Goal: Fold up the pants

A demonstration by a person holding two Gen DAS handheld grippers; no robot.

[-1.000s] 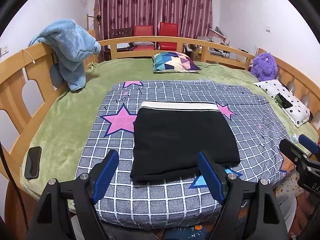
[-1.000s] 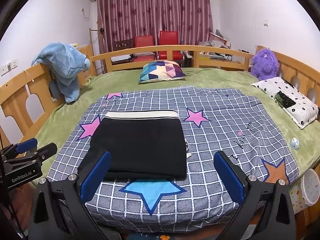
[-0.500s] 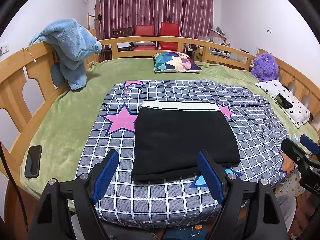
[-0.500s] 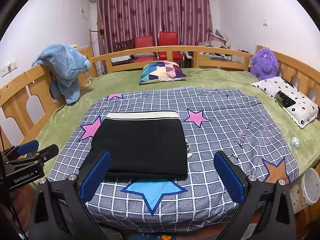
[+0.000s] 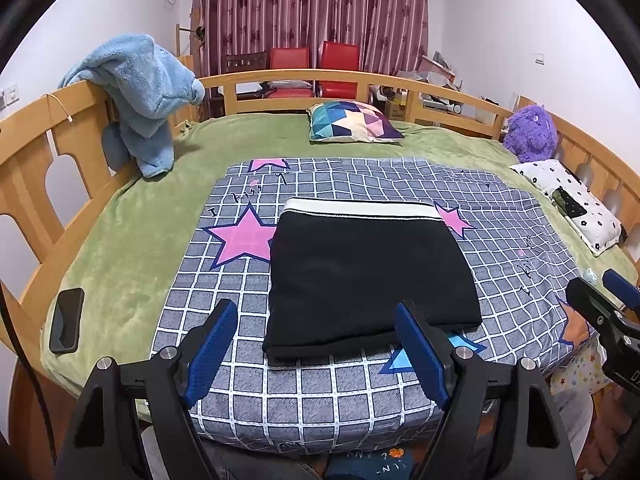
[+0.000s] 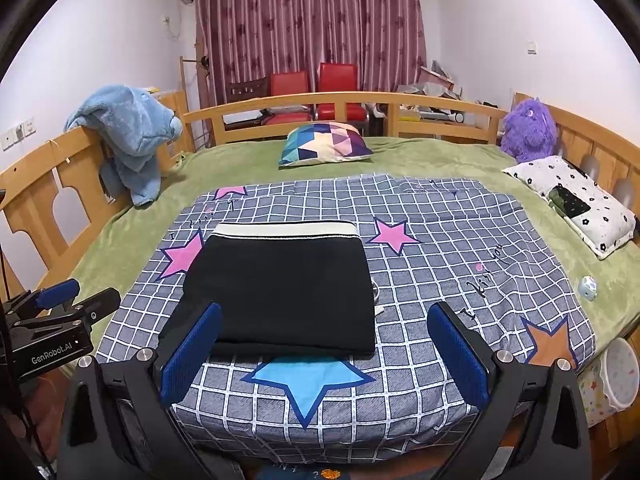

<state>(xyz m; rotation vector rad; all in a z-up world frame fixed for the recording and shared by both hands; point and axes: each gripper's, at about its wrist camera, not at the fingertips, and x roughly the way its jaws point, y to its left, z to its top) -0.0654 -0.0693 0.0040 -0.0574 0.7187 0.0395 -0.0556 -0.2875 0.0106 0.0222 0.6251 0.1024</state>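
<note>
Black pants (image 5: 368, 268) (image 6: 280, 292) with a white waistband lie folded into a flat rectangle on the grey checked star cloth (image 5: 328, 388) (image 6: 440, 248), waistband at the far side. My left gripper (image 5: 320, 344) hovers open at the near edge of the cloth, its blue pads apart and holding nothing. My right gripper (image 6: 324, 344) is open too, back from the pants' near edge, empty. Each gripper shows at the side of the other's view.
The cloth lies on a green blanket (image 5: 132, 232) in a wooden-railed bed (image 5: 32, 160). A phone (image 5: 66, 320) lies at the left. A patterned pillow (image 6: 326, 144), a purple plush toy (image 6: 528, 132), a spotted pillow (image 6: 580, 204) and a blue fleece (image 5: 148, 92) line the edges.
</note>
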